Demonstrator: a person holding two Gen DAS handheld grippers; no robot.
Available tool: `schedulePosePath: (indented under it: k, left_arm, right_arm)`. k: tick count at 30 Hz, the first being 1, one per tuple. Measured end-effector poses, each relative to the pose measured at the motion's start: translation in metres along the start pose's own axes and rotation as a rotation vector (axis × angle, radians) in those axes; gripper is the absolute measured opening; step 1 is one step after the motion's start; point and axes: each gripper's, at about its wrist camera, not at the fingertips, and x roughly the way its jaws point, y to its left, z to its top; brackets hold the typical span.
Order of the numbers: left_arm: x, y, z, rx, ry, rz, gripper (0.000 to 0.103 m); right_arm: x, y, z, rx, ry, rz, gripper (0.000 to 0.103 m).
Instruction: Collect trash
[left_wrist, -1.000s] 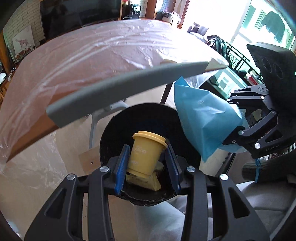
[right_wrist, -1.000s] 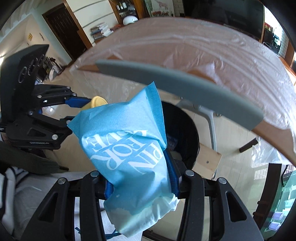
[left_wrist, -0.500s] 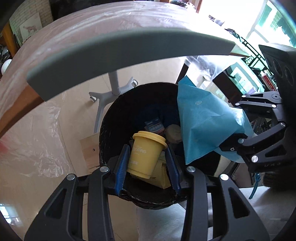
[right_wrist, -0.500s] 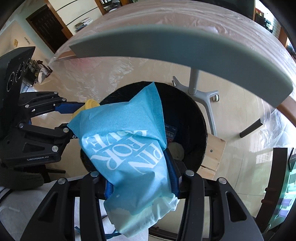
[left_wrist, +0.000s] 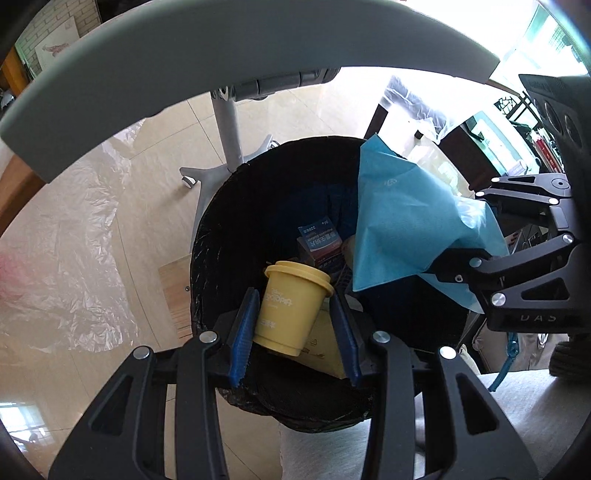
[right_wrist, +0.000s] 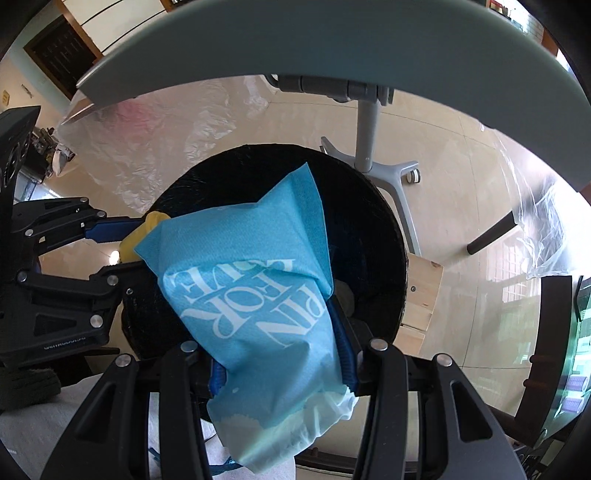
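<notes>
— What's in your right gripper (right_wrist: 282, 363)?
— It's clamped on a blue bag (right_wrist: 258, 295), hanging over the black bin (right_wrist: 384, 236).
— And your left gripper (right_wrist: 122, 243)?
— It's beside the bag, gripping a yellow cup (right_wrist: 138, 236).

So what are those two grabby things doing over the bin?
A person is throwing rubbish away with a gripper in each hand. The left gripper is clamped on a yellow cup, and the right gripper is clamped on a blue packet. Both hang above the black bin, which already has a small box in it. Nothing is dropped yet.
</notes>
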Motion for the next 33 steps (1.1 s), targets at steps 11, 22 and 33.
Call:
schedulePosePath:
  k: [11,22,33]
  left_arm:
    - [0.006,0.001,0.000,-0.005,0.020,-0.013,0.073]
    - [-0.077,0.003,0.013,-0.008,-0.142,-0.052,0.084]
    - [-0.150,0.086,0.115,-0.147,-0.448,0.083,0.097]
  right_arm:
    - [0.002,0.000,-0.004,0.020,0.006,-0.022,0.072]
    - [-0.089,-0.013,-0.002,0.059,-0.130,0.011,0.081]
    - [-0.176,-0.087,0.095,0.121,-0.501,-0.219,0.099]
